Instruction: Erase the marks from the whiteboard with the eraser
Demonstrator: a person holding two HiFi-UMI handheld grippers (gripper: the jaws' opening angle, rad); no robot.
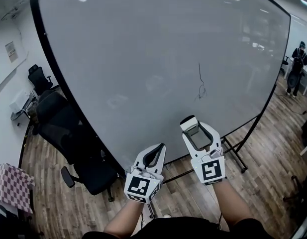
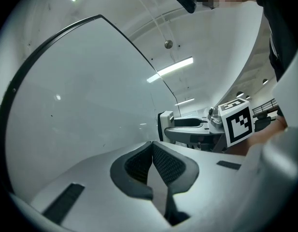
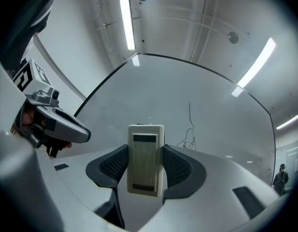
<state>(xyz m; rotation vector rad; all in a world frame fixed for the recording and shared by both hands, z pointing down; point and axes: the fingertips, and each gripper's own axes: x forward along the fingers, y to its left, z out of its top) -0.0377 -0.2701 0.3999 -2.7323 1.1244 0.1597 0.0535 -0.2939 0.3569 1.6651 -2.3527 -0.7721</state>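
Observation:
A large whiteboard [image 1: 158, 63] fills the head view, with a thin black scribble mark [image 1: 201, 86] right of its middle. My right gripper [image 1: 191, 127] is shut on a cream-white eraser [image 1: 189, 125], held just in front of the board below the mark. In the right gripper view the eraser [image 3: 145, 159] stands upright between the pads, with the mark [image 3: 189, 132] above and to its right. My left gripper [image 1: 154, 155] is shut with nothing in it, lower and to the left; its pads [image 2: 164, 164] touch each other.
A black office chair [image 1: 73, 143] stands at the board's lower left, near a checkered surface [image 1: 11, 185]. The board's black stand legs [image 1: 235, 153] rest on a wooden floor. A person [image 1: 296, 66] stands far off at the right.

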